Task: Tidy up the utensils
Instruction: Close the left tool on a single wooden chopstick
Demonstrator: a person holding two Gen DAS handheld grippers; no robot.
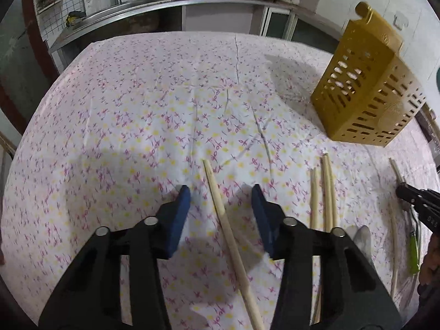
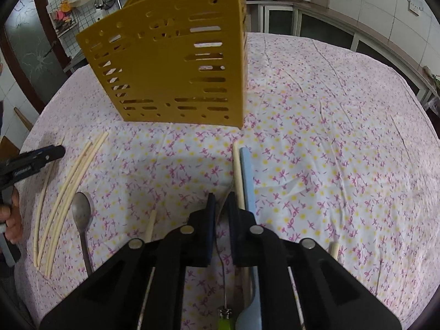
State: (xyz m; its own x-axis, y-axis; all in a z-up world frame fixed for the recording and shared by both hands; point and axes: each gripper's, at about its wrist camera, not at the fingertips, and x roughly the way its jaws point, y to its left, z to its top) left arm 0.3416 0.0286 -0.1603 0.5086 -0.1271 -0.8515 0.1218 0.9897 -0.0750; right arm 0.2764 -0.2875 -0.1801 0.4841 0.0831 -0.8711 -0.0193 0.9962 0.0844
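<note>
Left gripper [image 1: 221, 195]: jaws wide open, low over the table [image 1: 137, 96], straddling one chopstick [image 1: 228, 236] that lies loose between the blue pads [image 1: 183, 206] without touching either. Nothing held.

Just right of it, three more chopsticks [image 1: 326, 189] lying side by side on the flowered cloth, a spoon [image 1: 361, 236] bowl showing behind the right finger. Farther right, another chopstick [image 1: 394, 228] and a green-handled utensil [image 1: 413, 250], with the right gripper [image 1: 412, 192] reaching in above them.

Right gripper [image 2: 221, 200]: jaws nearly closed, a narrow gap left between the pads [image 2: 210, 214]. A thin metal stem [image 2: 222, 250] running down through that gap to a green handle [image 2: 225, 321]; cannot tell whether pinched or merely lying beneath. Just beside the right finger, a chopstick [image 2: 238, 173] and a pale blue utensil [image 2: 247, 176] pointing forward on the table [image 2: 330, 137].

Ahead, the yellow slotted holder [image 2: 170, 63] standing upright, near the far edge. To the left, a spoon [image 2: 81, 211], then a curved bundle of chopsticks [image 2: 68, 192], then the left gripper [image 2: 46, 155] at the edge of view.
</note>
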